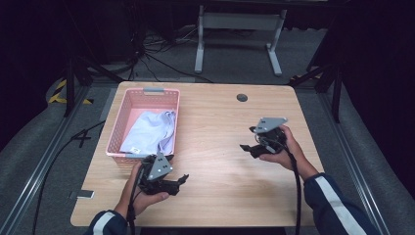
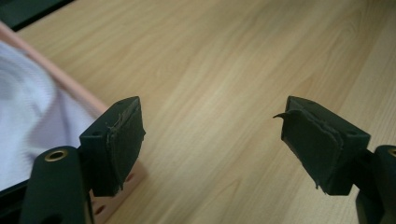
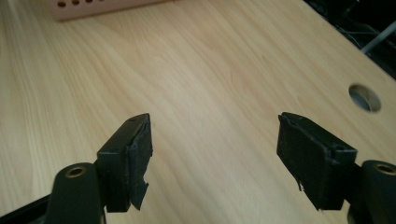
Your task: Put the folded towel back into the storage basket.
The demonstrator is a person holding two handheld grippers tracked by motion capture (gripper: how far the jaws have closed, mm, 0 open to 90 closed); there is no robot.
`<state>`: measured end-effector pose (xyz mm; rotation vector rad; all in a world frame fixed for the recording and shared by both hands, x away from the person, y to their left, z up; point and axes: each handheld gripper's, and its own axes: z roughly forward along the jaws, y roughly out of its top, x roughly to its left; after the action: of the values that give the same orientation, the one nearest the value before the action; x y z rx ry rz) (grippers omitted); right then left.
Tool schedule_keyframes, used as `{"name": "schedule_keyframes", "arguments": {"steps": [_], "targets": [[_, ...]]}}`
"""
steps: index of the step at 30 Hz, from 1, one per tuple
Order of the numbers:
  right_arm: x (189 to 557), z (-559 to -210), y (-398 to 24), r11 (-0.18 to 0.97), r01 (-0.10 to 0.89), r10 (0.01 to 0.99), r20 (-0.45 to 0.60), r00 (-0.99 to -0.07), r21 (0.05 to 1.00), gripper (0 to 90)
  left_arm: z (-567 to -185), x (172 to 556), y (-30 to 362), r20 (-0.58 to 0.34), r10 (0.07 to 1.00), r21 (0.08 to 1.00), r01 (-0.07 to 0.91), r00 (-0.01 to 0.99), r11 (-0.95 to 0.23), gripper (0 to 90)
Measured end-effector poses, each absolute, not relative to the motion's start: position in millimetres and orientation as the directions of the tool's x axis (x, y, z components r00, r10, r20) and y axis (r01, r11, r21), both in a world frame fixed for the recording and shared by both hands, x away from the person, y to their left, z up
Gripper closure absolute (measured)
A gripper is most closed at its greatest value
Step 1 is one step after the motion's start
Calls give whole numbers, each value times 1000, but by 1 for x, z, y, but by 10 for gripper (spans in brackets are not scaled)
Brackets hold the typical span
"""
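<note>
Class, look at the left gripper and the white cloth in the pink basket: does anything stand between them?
Yes: the pink basket's near wall stands between the open left gripper and the white cloth; from above, nothing visible covers the cloth.

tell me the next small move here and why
Probably swing the left gripper back over the pink basket and lower it onto the white cloth. Both grippers are open and empty over bare table, the cloth lies bunched inside the basket, and the left gripper is right beside its near corner.
</note>
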<state>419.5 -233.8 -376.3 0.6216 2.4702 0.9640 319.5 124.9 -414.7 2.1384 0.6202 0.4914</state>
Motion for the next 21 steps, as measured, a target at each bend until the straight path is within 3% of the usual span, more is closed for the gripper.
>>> {"name": "schedule_keyframes", "arguments": {"steps": [13,21], "targets": [[373,-430,-312,649,342,606,-190,-772,679,275,-445,325,98,136,487,738,240,863,-631,221],[351,-455,-351,583,422,670,-117,-733,695,274,-460,327,88,104,422,704,233,901,-671,215]]}}
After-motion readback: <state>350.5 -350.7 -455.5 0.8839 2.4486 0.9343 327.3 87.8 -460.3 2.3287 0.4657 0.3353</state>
